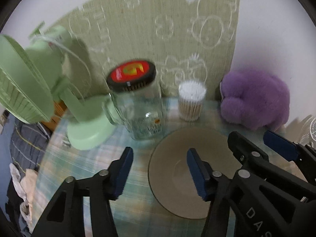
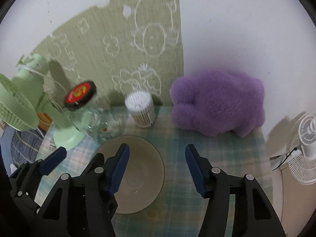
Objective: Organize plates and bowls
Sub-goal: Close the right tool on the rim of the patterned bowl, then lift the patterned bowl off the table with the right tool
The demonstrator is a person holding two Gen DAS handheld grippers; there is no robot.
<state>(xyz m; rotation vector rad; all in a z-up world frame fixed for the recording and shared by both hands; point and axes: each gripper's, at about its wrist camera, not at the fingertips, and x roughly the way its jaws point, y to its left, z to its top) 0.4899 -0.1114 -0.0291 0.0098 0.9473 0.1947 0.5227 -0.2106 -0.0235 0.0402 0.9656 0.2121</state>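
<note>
A plaid tablecloth [image 1: 83,158] covers the table, and a green mat with white cartoon drawings [image 1: 148,29] stands against the wall at 12 o'clock. In the left wrist view a pale green desk fan [image 1: 49,90] fills the 9 to 10 o'clock side, its round base on the cloth. A purple plush toy [image 2: 217,106] sits at 1 o'clock in the right wrist view, against the wall. A white standing fan [image 2: 304,148] shows at 3 o'clock, off the table.

The beige plate [image 2: 142,177] lies flat on the cloth, low and centre in both views, empty as far as the blur allows. Just behind it, at 11 o'clock, stands a clear glass jar [image 1: 142,114] with a black and red lid, touching or nearly touching the fan base. A tub of cotton swabs [image 1: 191,102] stands beside the jar at 12 o'clock.

The left gripper [image 1: 160,169] hangs over the plate's left edge, its blue fingers spread wide with nothing between them. The right gripper [image 2: 157,167] hovers over the plate's right edge, fingers equally wide apart and empty.
</note>
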